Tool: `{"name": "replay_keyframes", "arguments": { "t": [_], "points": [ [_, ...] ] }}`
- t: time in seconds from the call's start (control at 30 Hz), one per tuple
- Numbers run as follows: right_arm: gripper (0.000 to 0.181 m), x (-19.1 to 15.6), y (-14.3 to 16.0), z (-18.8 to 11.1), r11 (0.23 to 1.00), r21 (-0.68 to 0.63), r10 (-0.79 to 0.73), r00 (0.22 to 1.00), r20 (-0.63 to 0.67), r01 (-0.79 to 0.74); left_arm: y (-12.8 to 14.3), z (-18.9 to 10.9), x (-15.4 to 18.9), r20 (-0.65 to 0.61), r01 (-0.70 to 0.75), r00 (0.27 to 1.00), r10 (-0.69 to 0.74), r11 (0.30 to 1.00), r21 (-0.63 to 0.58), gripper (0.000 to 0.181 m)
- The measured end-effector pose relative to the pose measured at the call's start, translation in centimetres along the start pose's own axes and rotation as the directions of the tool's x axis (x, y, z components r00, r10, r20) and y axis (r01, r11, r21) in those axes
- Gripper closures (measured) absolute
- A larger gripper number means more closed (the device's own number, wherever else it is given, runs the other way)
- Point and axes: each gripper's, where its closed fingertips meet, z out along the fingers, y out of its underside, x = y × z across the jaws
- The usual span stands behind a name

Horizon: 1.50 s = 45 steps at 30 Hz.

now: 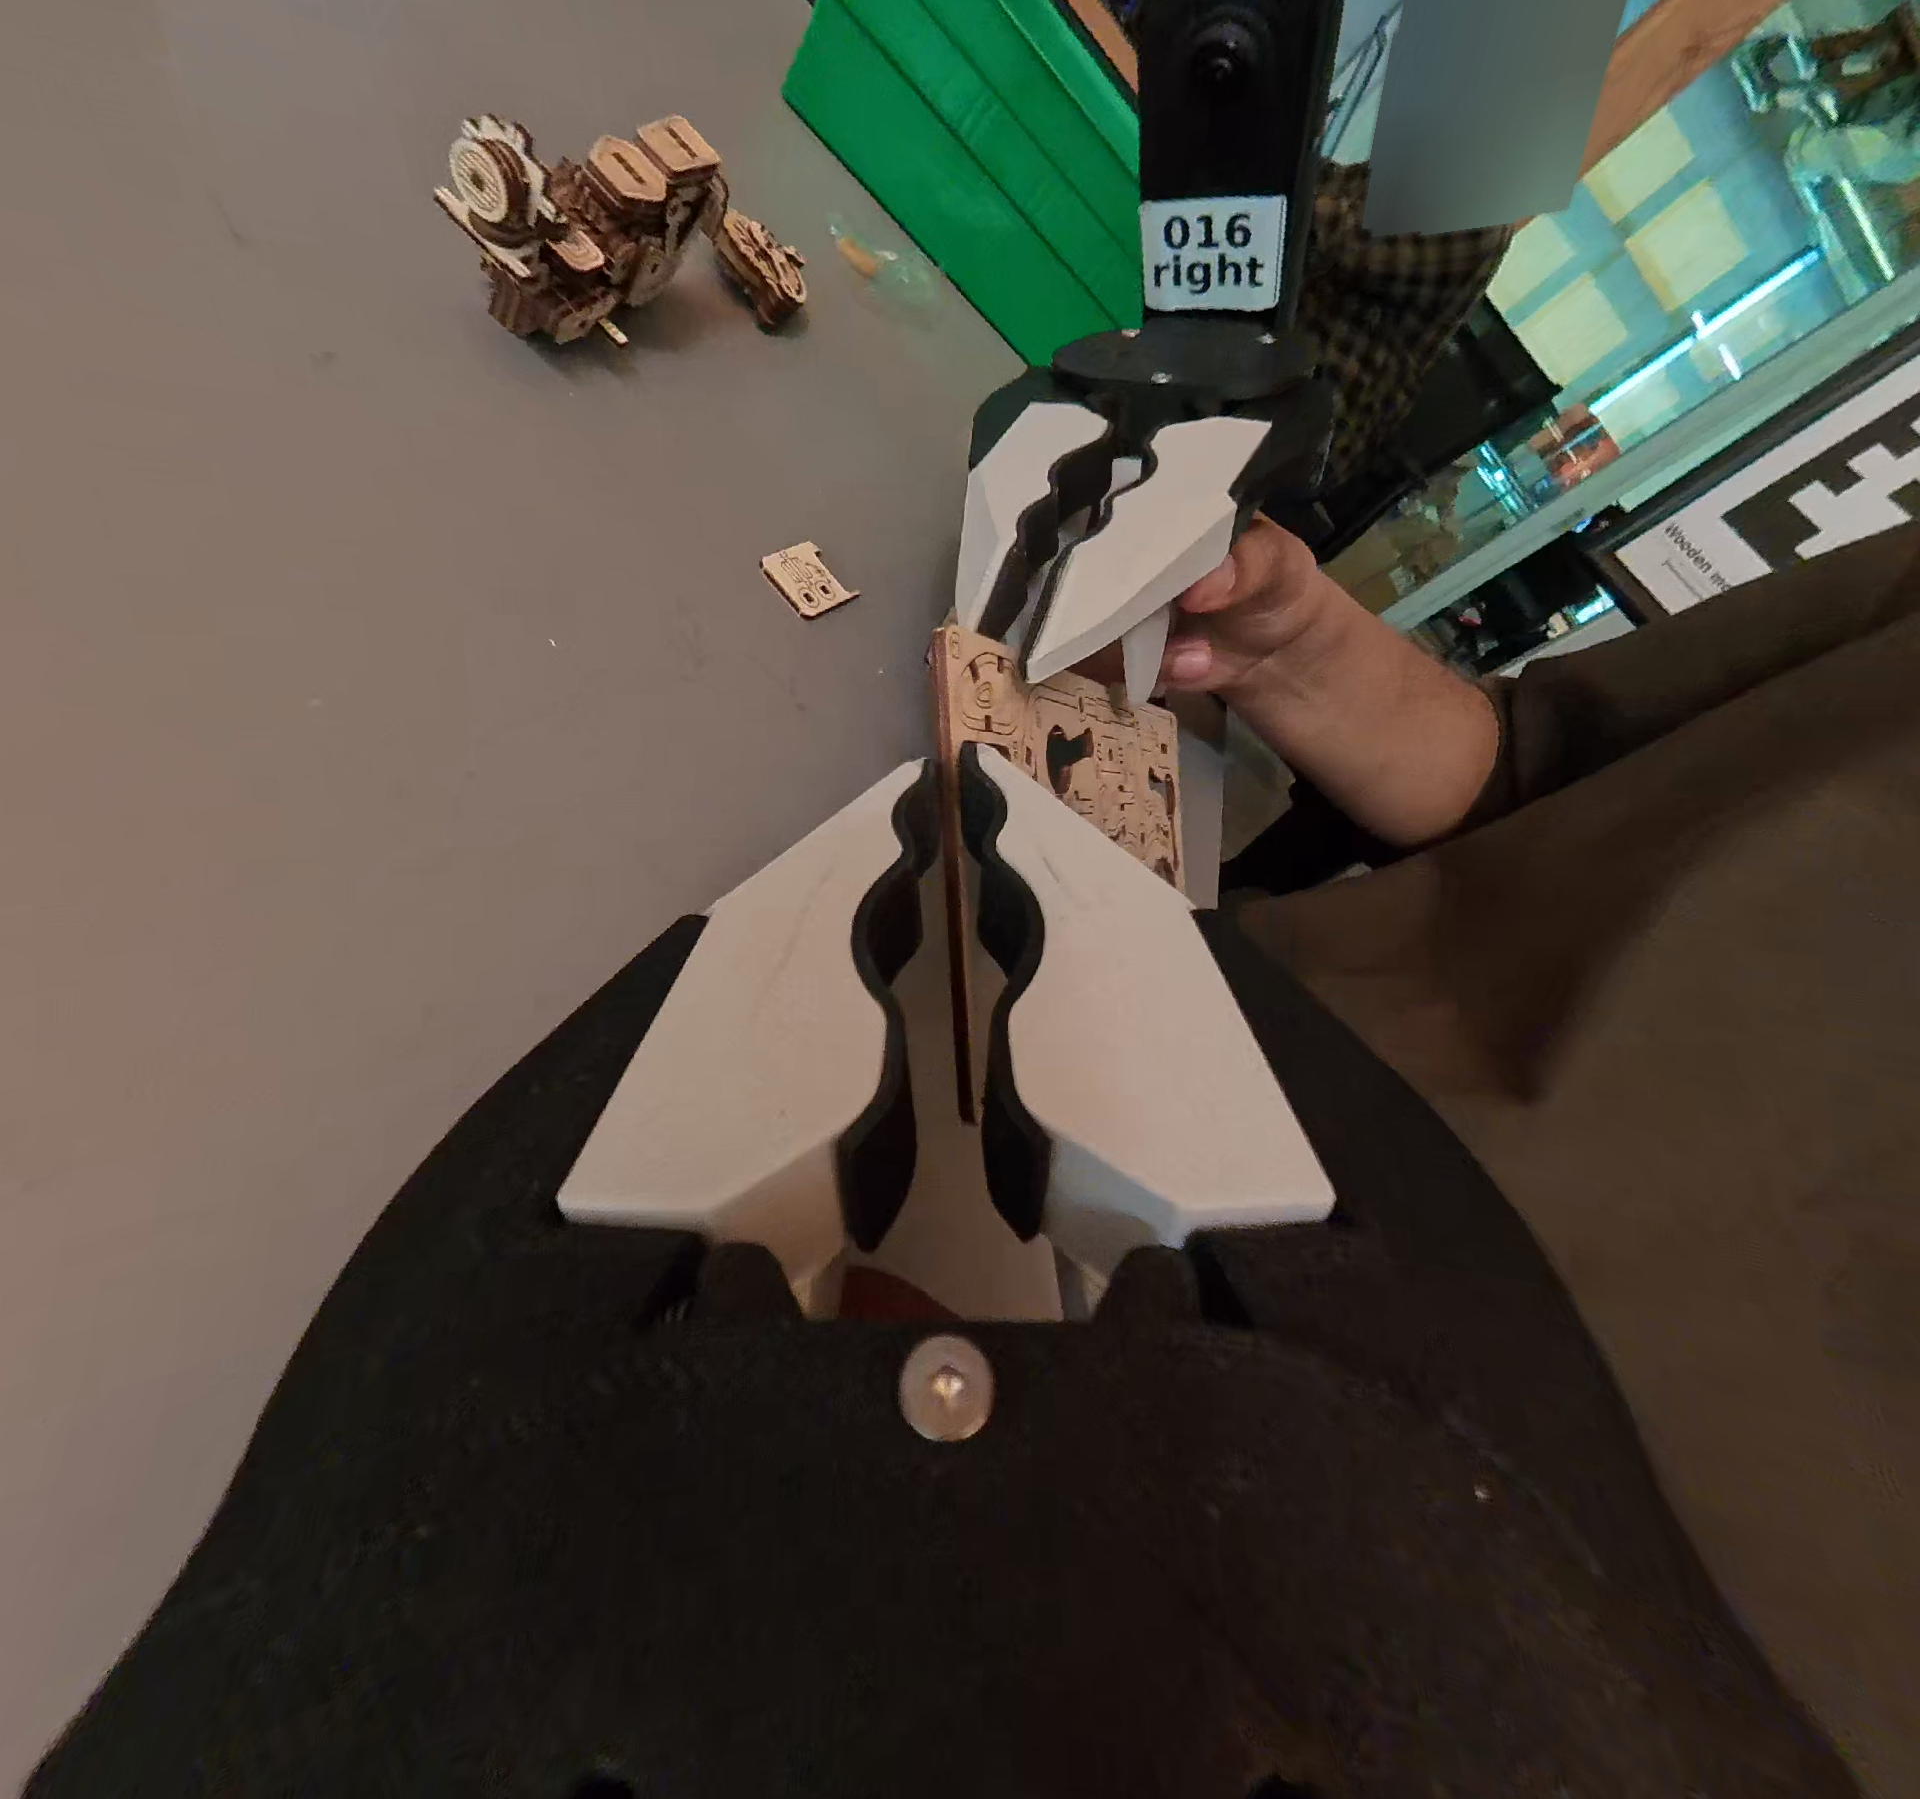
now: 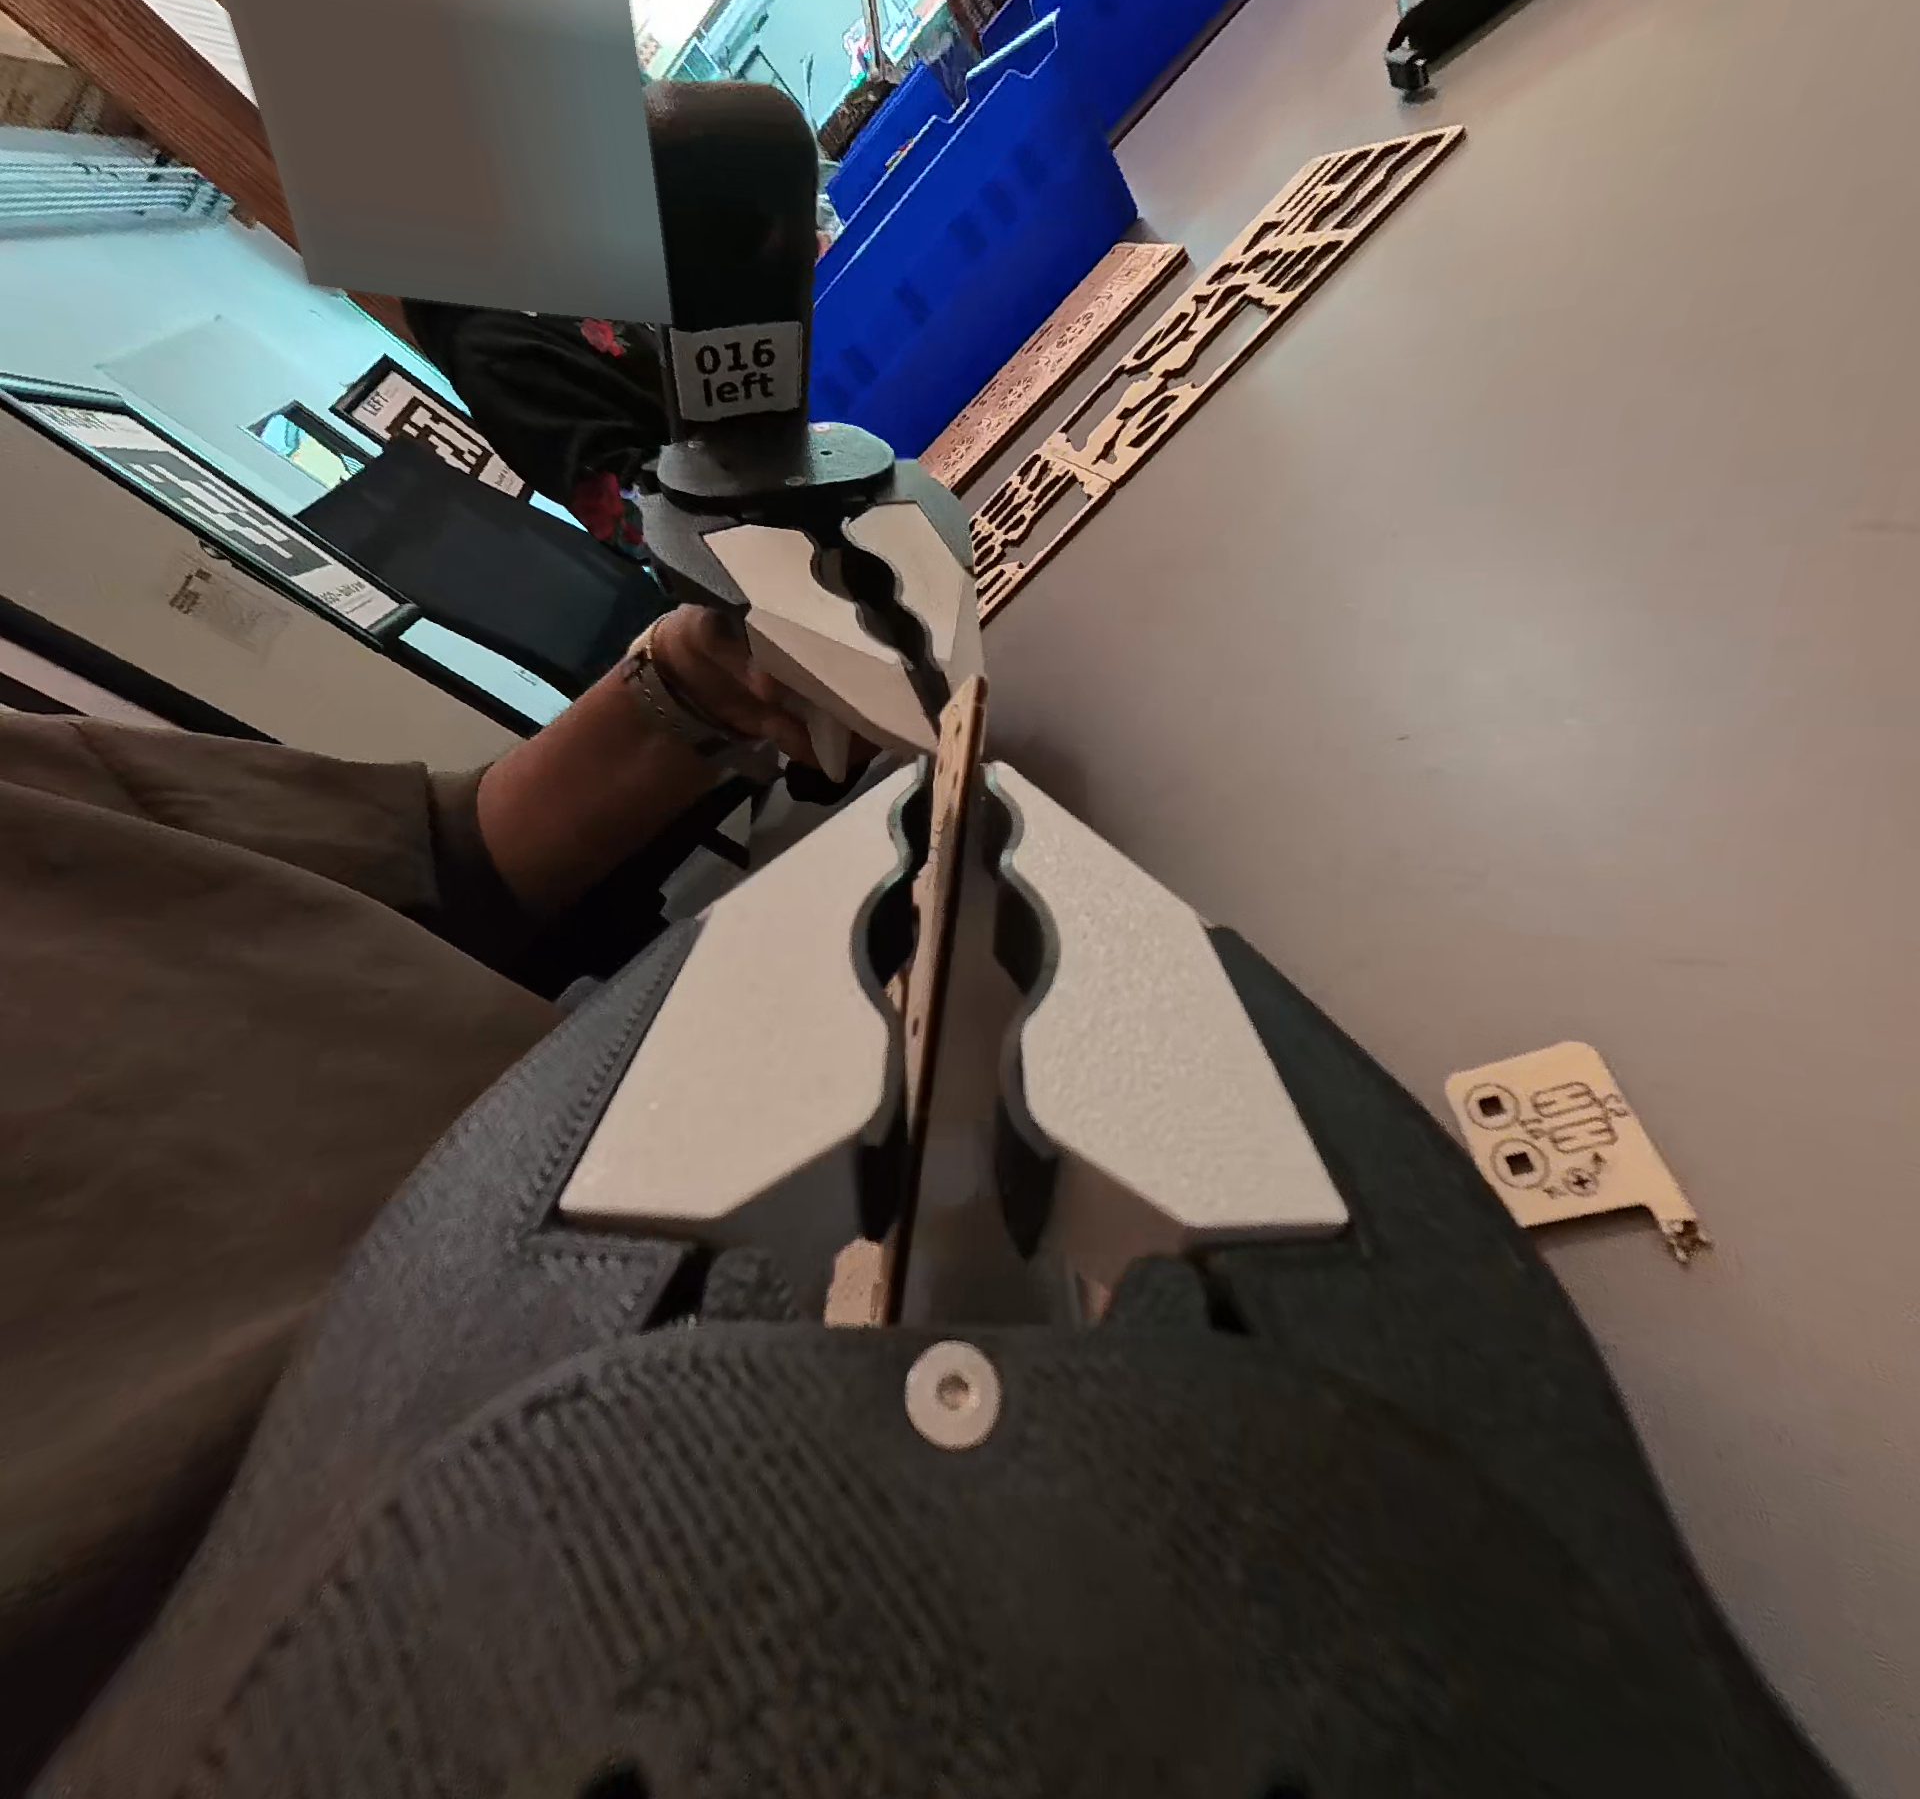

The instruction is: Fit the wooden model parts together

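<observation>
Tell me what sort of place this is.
Probably a workshop or lab workbench used for hobby assembly: a grey table holding a half-built wooden model, laser-cut part sheets, and green and blue storage bins.

Even indoor light, heavy fisheye warp

Soft shadows lie on the grey table [image 1: 312, 710]; edges bend and smear, the background windows glow bright, and the near black housings look slightly blurred.
</observation>
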Motion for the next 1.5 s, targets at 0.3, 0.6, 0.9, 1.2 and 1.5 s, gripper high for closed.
{"name": "replay_keyframes", "arguments": {
  "t": [0.3,0.6,0.9,1.2,1.5],
  "points": [
    [0.176,0.8,1.2,0.6,0.998,-0.069,0.002,0.998,-0.069,-0.007,0.8,0.7,-0.2,0.023,-0.013,1.0,0.014,0.999,-0.037,0.18],
    [0.175,1.4,1.8,0.9,0.988,-0.14,-0.094,0.978,-0.187,0.068,1.6,0.9,-0.9,0.075,0.002,0.997,0.003,0.997,-0.077,0.18],
    [0.175,1.5,2.0,0.4,0.991,-0.128,0.015,0.988,-0.152,-0.035,1.6,0.8,-1.3,0.089,0.022,0.996,-0.015,0.996,-0.084,0.18],
    [0.175,1.9,2.5,0.5,0.986,-0.15,0.041,0.987,-0.157,-0.065,1.4,0.8,-1.3,0.084,0.019,0.996,-0.014,0.998,-0.059,0.179],
    [0.173,3.4,4.0,0.6,0.972,-0.222,0.018,0.972,-0.235,-0.071,2.3,1.7,-2.9,0.158,0.107,0.983,-0.093,0.991,-0.085,0.181]
  ]
}}
